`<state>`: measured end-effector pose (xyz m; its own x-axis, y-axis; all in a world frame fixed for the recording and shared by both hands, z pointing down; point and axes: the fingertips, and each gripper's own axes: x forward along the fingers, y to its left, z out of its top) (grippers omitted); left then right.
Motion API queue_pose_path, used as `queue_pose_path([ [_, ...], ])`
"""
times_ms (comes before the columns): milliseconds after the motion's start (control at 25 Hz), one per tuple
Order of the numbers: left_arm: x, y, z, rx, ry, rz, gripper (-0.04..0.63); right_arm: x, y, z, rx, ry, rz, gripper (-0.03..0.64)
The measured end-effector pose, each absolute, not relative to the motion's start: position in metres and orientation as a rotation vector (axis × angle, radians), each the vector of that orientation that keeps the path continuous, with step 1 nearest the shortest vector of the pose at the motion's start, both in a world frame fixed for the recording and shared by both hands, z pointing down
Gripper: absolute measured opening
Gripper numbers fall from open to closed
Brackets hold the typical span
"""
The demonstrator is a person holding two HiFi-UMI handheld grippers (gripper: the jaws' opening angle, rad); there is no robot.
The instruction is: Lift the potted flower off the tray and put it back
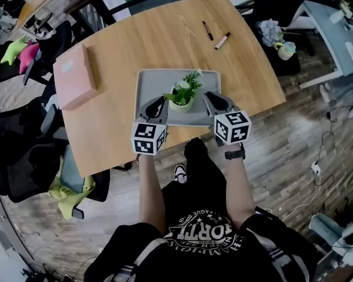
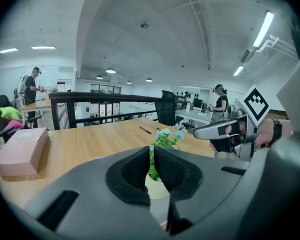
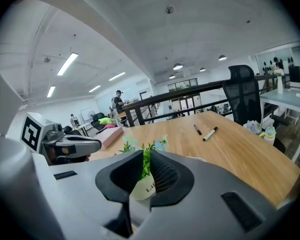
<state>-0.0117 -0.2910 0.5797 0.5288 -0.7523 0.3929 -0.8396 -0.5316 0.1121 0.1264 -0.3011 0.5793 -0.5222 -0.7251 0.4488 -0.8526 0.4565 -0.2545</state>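
Observation:
The potted flower (image 1: 185, 93), green leaves with pale blooms in a small cream pot, stands upright on the grey tray (image 1: 148, 84) on the wooden table. My left gripper (image 1: 158, 104) sits over the tray's near left part, just left of the pot, its jaws shut with nothing between them. My right gripper (image 1: 212, 99) sits just right of the pot, its jaws a narrow gap apart and empty. In the left gripper view the flower (image 2: 166, 138) shows beyond the left gripper (image 2: 151, 156). In the right gripper view the pot (image 3: 142, 190) lies just past the right gripper (image 3: 146, 165).
A pink box (image 1: 75, 75) lies on the table's left part. A dark pen (image 1: 207, 30) and a marker (image 1: 222, 40) lie at the far right. Office chairs (image 1: 23, 157) stand left of the table. A dark railing (image 2: 110, 98) runs behind it.

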Motion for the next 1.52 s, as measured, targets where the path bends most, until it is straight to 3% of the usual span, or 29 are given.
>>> queue_pose_path([
  [1080,0.007,-0.282,0.674,2.491,-1.007,0.809,0.277,0.107,-0.315,0.654,1.012,-2.448,0.721,0.214],
  [1520,0.007,-0.281,0.701,2.534,-0.936,0.925,0.374,0.088,-0.308,0.679,0.799,-2.484,0.6,0.405],
])
